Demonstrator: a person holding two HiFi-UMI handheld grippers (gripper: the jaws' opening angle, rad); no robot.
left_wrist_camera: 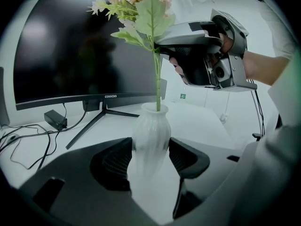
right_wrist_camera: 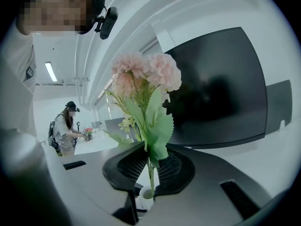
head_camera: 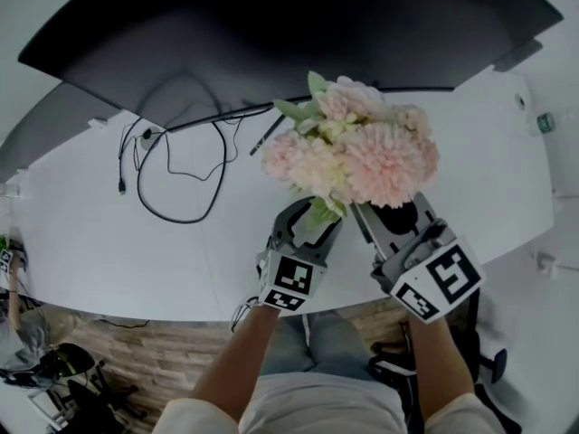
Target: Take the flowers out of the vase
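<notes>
Here, right tool (right_wrist_camera: pixel 149 160) pinching flowers (right_wrist_camera: pixel 162 72), left tool (left_wrist_camera: pixel 150 150) gripping vase (left_wrist_camera: pixel 150 126).

I read vase (left_wrist_camera: pixel 150 134) as white, glossy, smooth, ceramic-looking, with faint vertical ribs. Flowers (head_camera: pixel 357 152) above vase: petals matt, cloth-like; leaves (right_wrist_camera: pixel 157 126) thin, matt, saw-edged, fabric by look. Left gripper (left_wrist_camera: pixel 149 149) at vase sides: dark matt plastic, ribbed pads (left_wrist_camera: pixel 113 166). Right gripper (right_wrist_camera: pixel 149 166) above vase mouth: same matt plastic, mesh-textured pads. Table (head_camera: pixel 109 242) under vase: white, smooth, slight sheen. Monitor (left_wrist_camera: pixel 70 55) behind vase: glossy dark screen. Floor (head_camera: pixel 172 351) near side of vase: wood planks.
</notes>
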